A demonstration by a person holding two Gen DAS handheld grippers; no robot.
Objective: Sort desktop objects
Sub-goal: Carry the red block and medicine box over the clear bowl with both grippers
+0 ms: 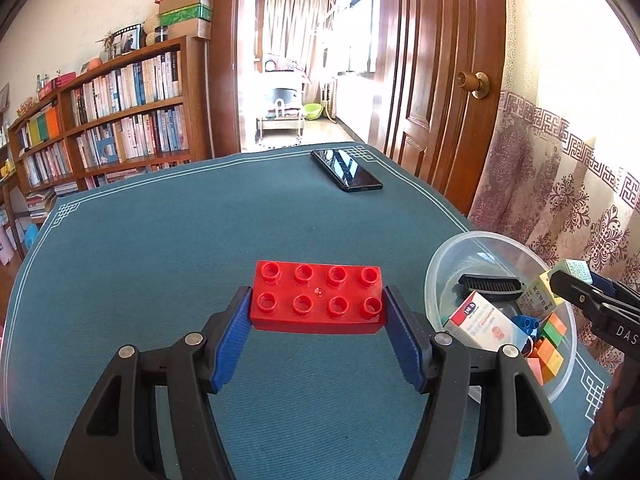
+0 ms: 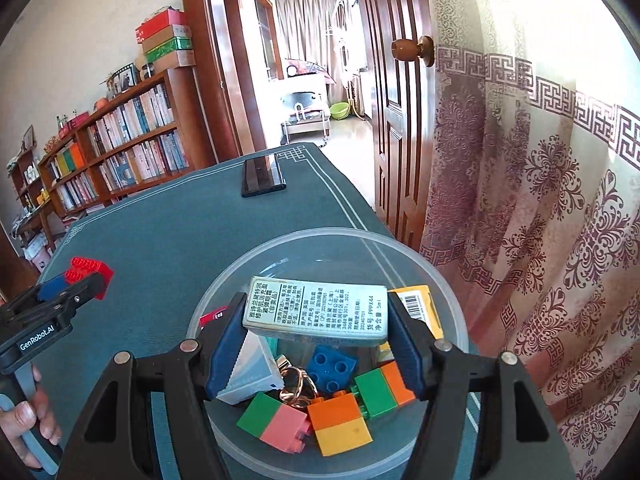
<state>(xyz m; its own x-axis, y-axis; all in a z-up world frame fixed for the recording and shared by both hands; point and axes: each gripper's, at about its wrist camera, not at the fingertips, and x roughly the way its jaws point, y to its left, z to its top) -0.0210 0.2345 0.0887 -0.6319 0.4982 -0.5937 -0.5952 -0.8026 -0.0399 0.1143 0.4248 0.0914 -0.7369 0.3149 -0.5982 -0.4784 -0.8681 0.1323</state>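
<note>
The left gripper (image 1: 318, 312) holds a red building brick (image 1: 318, 298) by its 2 short ends, the blue pads (image 1: 230, 340) pressed against either side, and carries it above the teal table mat (image 1: 180, 240) with the 8 studs facing up. To the right of it, at the near right corner of the mat, stands a clear plastic bowl (image 1: 444, 264) — already part filled. The right gripper (image 2: 316, 338) hangs over that bowl, its jaws closed on a small pale carton (image 2: 316, 312) printed with black text, gripped across its length and held level above the contents. Under the carton, inside the bowl, lie a blue brick (image 2: 334, 364), a green-and-pink brick (image 2: 276, 416), an orange-and-yellow brick (image 2: 340, 424), a green-and-orange brick (image 2: 384, 386), a gold ring (image 2: 298, 384), a white box (image 2: 252, 372) and a yellow box with a barcode (image 2: 420, 308); the left wrist view also shows a black comb (image 1: 492, 282) at the far side of the bowl. A dark phone (image 1: 346, 170) lies flat near the far edge of the mat, well apart from both grippers. From the right wrist view, a hand (image 2: 28, 428) grips the left gripper's handle at the near left. Beyond the table stand a bookshelf (image 1: 100, 120), an open wooden door (image 1: 440, 60) and a patterned curtain (image 2: 540, 200).
</note>
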